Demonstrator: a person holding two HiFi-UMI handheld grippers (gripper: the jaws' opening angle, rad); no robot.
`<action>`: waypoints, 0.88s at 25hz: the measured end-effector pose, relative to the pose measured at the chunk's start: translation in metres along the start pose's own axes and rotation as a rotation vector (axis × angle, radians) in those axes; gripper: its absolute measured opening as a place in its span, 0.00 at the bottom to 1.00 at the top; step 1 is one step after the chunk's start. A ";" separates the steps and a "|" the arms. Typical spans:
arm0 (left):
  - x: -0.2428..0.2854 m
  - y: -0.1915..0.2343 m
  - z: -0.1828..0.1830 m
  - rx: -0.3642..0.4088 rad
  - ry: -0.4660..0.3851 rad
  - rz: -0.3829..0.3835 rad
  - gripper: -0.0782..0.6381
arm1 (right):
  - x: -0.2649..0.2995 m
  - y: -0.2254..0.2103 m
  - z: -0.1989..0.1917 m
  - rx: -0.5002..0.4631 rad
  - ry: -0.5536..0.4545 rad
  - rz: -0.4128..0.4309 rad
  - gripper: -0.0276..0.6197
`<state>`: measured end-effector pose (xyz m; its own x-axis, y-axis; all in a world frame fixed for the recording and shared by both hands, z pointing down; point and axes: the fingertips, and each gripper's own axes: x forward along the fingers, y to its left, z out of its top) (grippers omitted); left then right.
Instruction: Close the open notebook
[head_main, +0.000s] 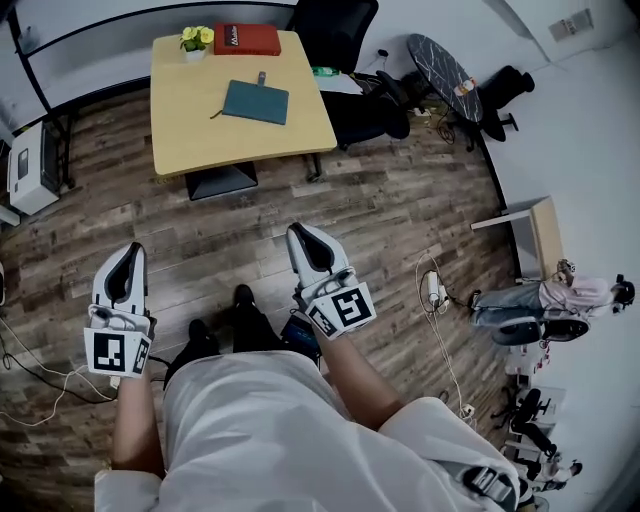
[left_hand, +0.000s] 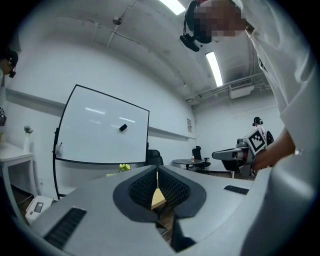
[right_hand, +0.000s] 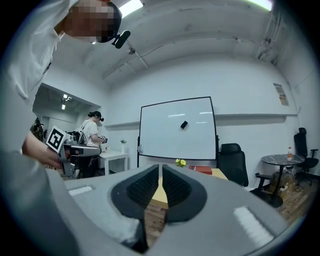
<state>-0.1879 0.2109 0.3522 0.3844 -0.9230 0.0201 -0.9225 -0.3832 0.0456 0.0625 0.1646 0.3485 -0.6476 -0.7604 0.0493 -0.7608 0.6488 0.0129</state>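
Observation:
A teal notebook lies flat with its cover down on the yellow table at the far side of the room, a small dark object just behind it. Both grippers are held over the wooden floor, well short of the table. My left gripper is shut with nothing in it, and its jaws meet in the left gripper view. My right gripper is also shut and empty, jaws together in the right gripper view. Between both jaw pairs only a sliver of the table shows.
A red book and yellow flowers sit at the table's back edge. Behind it stand a black office chair and a whiteboard. A dark round table, floor cables and another person are at the right.

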 end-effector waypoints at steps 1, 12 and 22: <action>-0.008 0.003 -0.006 -0.014 0.004 -0.004 0.13 | 0.001 0.009 -0.001 -0.004 0.011 0.002 0.08; -0.047 -0.018 -0.028 -0.056 -0.004 0.043 0.13 | -0.034 0.032 -0.009 -0.041 0.002 0.020 0.08; -0.027 -0.098 -0.010 -0.059 -0.008 0.046 0.13 | -0.115 -0.023 0.014 -0.049 -0.077 0.023 0.08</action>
<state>-0.1077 0.2739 0.3571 0.3416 -0.9397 0.0159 -0.9354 -0.3382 0.1033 0.1536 0.2368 0.3286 -0.6677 -0.7440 -0.0269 -0.7439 0.6654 0.0620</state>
